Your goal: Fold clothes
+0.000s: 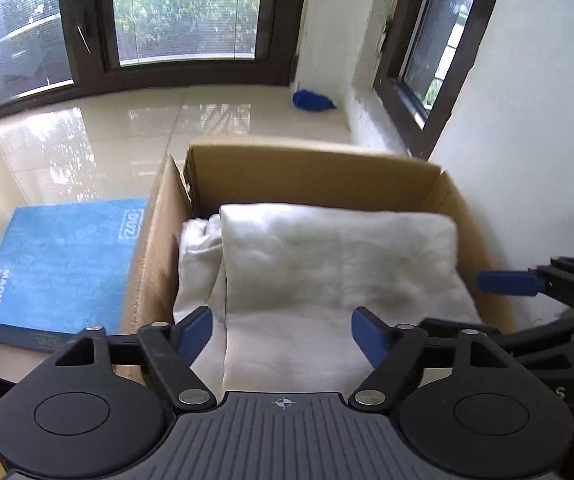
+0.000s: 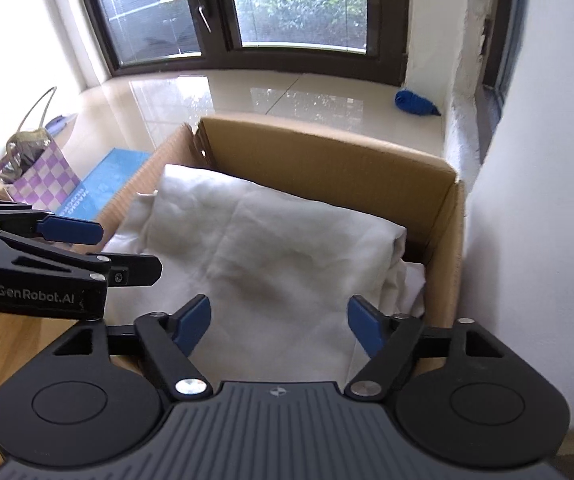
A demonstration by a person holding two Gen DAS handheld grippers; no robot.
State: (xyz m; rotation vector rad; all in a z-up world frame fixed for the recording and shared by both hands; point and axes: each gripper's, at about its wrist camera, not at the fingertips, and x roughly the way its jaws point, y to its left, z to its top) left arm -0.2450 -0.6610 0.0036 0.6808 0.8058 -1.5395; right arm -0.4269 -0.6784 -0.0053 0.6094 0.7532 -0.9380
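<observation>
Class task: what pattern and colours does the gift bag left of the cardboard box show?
The gift bag has a purple-and-white check, clearest in the right wrist view.

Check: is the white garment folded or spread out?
Folded: white garment lies as a neat rectangle with a doubled edge inside the cardboard box.

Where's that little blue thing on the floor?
In both views the blue thing lies on the tiled floor past the cardboard box, against the white wall under the windows.
</observation>
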